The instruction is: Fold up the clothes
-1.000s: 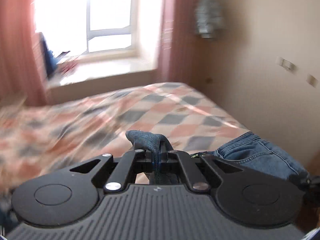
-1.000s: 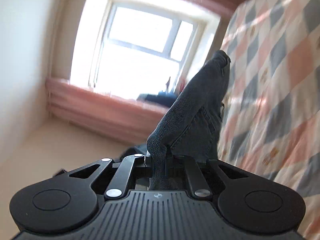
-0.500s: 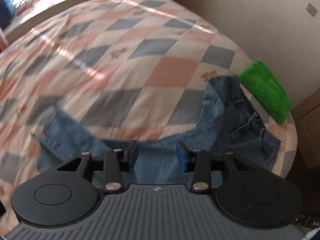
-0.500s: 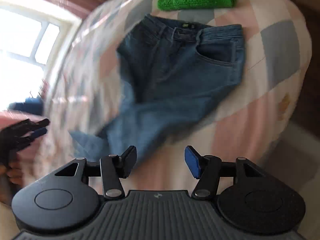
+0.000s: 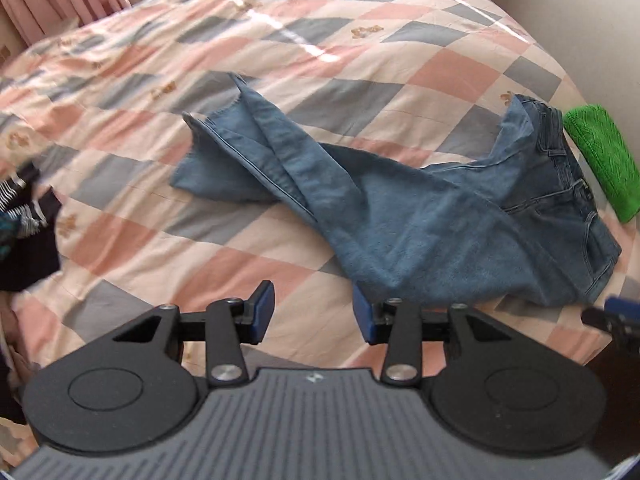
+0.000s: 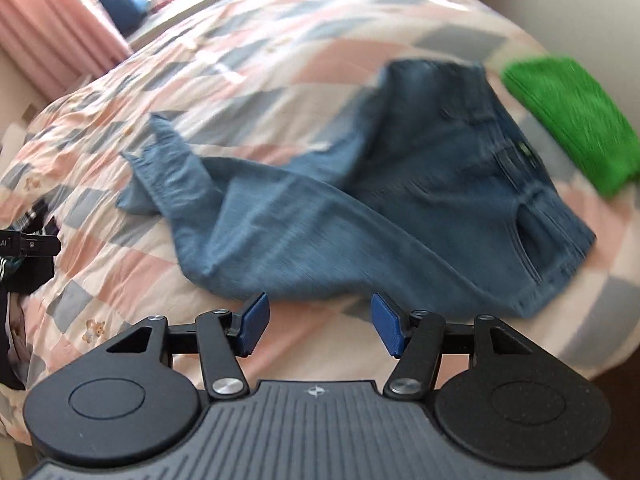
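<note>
Both grippers, left (image 5: pixel 313 312) and right (image 6: pixel 318 324), hung spread and empty over the jeans (image 5: pixel 420 216), probably heavy, limp denim best pinched at hems or waistband.

Motion blur smears the jeans (image 6: pixel 400 216) and green cloth (image 6: pixel 572 120) in the right view; dark clothes (image 5: pixel 24 236) are cut off at left.

Left gripper (image 5: pixel 314 312) fingers spread, right gripper (image 6: pixel 320 324) likewise, seemingly empty
</note>
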### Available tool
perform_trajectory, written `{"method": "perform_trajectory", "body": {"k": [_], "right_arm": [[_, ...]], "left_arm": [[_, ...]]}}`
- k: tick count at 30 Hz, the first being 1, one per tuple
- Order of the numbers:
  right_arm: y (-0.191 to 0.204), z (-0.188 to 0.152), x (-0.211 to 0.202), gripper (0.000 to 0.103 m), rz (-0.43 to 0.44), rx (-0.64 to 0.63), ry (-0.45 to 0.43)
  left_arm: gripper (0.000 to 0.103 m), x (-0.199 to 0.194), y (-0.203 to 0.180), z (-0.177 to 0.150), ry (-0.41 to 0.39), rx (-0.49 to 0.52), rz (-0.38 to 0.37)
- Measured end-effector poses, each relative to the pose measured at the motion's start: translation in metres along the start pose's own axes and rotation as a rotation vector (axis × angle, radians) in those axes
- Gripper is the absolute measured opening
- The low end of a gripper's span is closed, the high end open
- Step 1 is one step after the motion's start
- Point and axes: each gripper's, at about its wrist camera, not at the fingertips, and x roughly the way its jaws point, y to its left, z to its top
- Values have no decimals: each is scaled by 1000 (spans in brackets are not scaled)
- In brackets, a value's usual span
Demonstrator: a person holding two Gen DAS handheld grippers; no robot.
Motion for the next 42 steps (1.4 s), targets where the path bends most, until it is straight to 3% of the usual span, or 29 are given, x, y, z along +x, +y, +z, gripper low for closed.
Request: {"method": "perform_trajectory", "body": {"k": [8,16,22,27,29,30,31,33,35,36,38,42], "right_arm": [[35,-27,-5,64,-33,59,-5],[46,-47,-1,64,-35,98,8],[21,-40,16,65,-31,116,43],[-17,-21,40,68,-26,91,80],[-35,-10,56,68,-20,76,86],[-44,-4,64,68,-17,68,89],[-52,3,71,68,-12,59,87],[-64,18,87,68,1,32,72],[-73,34,104,68,18,-6,60],[-75,41,112,68,19,-26,58],[-78,51,126,68,22,-72,52],[-85,57,149,68,35,-123,58]], "left_arm": [[42,-19,14,-16,-68,95,-21],[42,-5,22,-24,-51,124,-49],[42,26,19,-14,-104,149,-108],[42,75,2,21,-128,290,-87],[47,102,-9,44,-136,349,-92],[55,117,-15,57,-132,376,-86],[60,132,-19,71,-121,381,-84],[61,162,-23,102,-83,339,-104],[61,189,-27,129,-41,301,-164],[67,202,-31,142,-15,296,-193],[69,231,-39,164,87,277,-213],[68,283,-45,192,241,116,-236]]}}
